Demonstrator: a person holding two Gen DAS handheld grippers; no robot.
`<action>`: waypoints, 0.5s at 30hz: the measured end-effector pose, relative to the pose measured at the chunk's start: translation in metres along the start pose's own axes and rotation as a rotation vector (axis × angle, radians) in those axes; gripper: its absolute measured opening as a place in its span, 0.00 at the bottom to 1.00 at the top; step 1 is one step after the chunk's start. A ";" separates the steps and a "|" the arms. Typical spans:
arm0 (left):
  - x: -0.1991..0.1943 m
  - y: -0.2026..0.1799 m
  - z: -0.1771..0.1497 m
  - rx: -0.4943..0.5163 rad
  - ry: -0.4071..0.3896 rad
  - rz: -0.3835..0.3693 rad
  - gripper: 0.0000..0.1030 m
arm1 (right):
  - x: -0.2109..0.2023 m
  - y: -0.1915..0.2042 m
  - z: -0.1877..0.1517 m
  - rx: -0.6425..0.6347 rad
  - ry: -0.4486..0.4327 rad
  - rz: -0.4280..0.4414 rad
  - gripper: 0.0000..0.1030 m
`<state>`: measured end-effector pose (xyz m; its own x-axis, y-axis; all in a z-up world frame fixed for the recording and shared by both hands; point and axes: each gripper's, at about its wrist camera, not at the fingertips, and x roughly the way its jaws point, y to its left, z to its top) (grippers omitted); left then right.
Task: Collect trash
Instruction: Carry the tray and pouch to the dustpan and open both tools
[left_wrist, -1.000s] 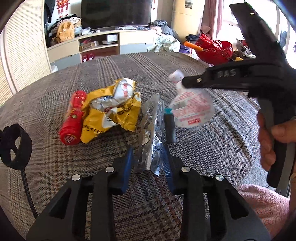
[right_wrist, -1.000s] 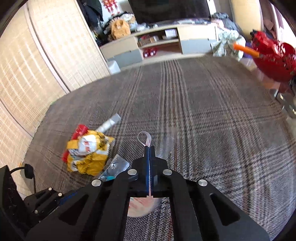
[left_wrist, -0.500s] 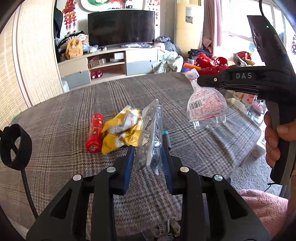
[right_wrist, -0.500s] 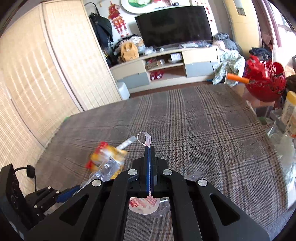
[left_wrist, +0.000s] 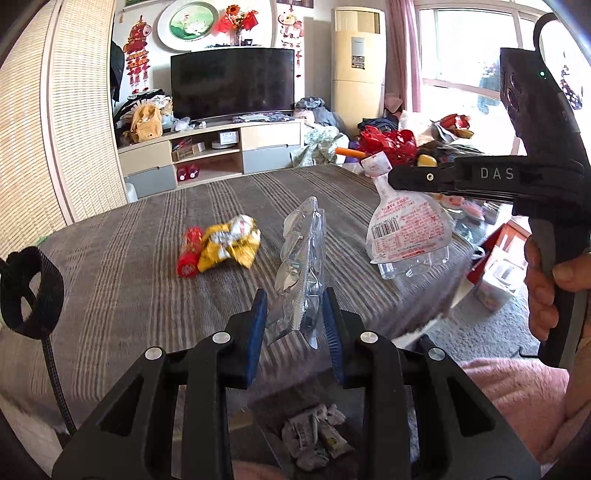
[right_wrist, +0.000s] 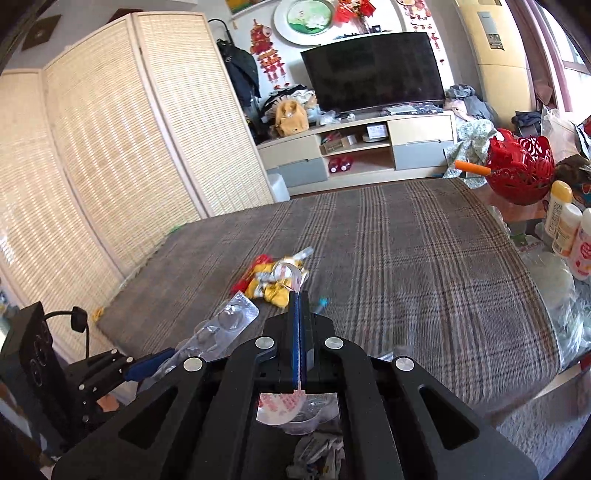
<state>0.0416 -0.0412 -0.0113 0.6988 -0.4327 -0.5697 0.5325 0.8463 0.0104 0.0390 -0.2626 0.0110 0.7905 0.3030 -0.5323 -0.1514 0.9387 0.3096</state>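
Left gripper (left_wrist: 295, 314) fingers clamp the empty blister pack (left_wrist: 301, 269), frame centre. Right gripper (right_wrist: 298, 306) fingers pinched tight on jelly cup lid (left_wrist: 408, 225), right of centre. Both light, crinkly, slippery: grip edges. Yellow wrapper (left_wrist: 229, 245) remains on plaid surface (left_wrist: 129, 266).

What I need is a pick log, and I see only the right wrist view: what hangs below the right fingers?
Observer: A clear plastic cup, dangling by its peeled lid film, which shows a barcode and red print.
Operator: Is the left holding anything?
Observer: Yes, the left gripper has a silver blister pack upright between its fingers.
Operator: Anything left on the bed?
Observer: A red tube lying against the yellow wrapper.
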 end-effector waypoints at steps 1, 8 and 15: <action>-0.004 -0.002 -0.007 -0.002 -0.002 0.001 0.28 | -0.002 0.001 -0.006 -0.002 0.006 0.006 0.02; -0.023 -0.007 -0.051 -0.013 0.019 0.017 0.28 | -0.011 0.011 -0.050 0.005 0.052 0.052 0.02; -0.021 -0.006 -0.095 -0.078 0.089 -0.019 0.28 | -0.002 0.020 -0.095 0.004 0.105 0.065 0.02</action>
<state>-0.0214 -0.0077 -0.0774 0.6417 -0.4226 -0.6401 0.5041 0.8613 -0.0632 -0.0218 -0.2283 -0.0567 0.7124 0.3789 -0.5908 -0.1974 0.9159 0.3494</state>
